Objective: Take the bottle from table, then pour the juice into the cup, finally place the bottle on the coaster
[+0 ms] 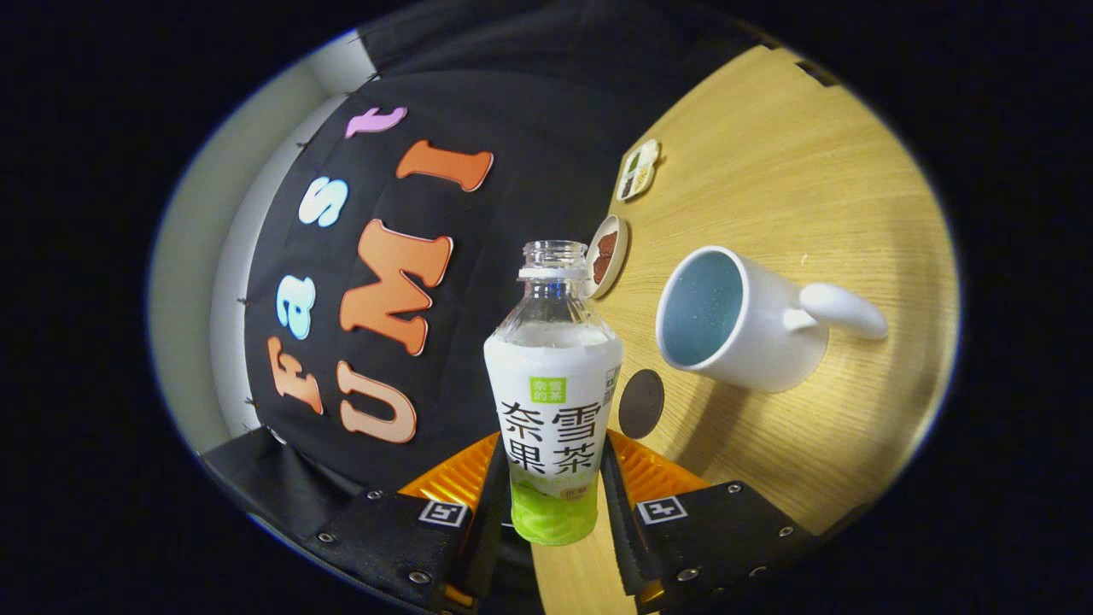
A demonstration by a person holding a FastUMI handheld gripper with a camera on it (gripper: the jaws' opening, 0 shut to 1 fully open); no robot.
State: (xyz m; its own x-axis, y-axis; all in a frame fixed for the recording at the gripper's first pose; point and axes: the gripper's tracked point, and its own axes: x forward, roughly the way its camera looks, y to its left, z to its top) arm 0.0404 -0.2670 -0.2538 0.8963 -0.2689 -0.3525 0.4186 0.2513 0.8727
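My gripper [553, 483] is shut on the bottle [553, 401], its two fingers pressing on the lower part of the white and green label. The clear bottle has no cap and is held tipped over, so the wooden table [794, 179] stands on edge beside it. A white cup [741, 318] with a blue inside and a straight handle rests on the table beyond the fingers, its mouth facing the bottle's upper half. A dark round coaster [640, 403] lies on the table between the bottle and the cup.
A small round dish [607, 254] with a brown pattern sits on the table just behind the bottle's neck. Farther off lies a small patterned tile [639, 170]. The booth's black cloth wall [512, 111] rises along the table's far edge.
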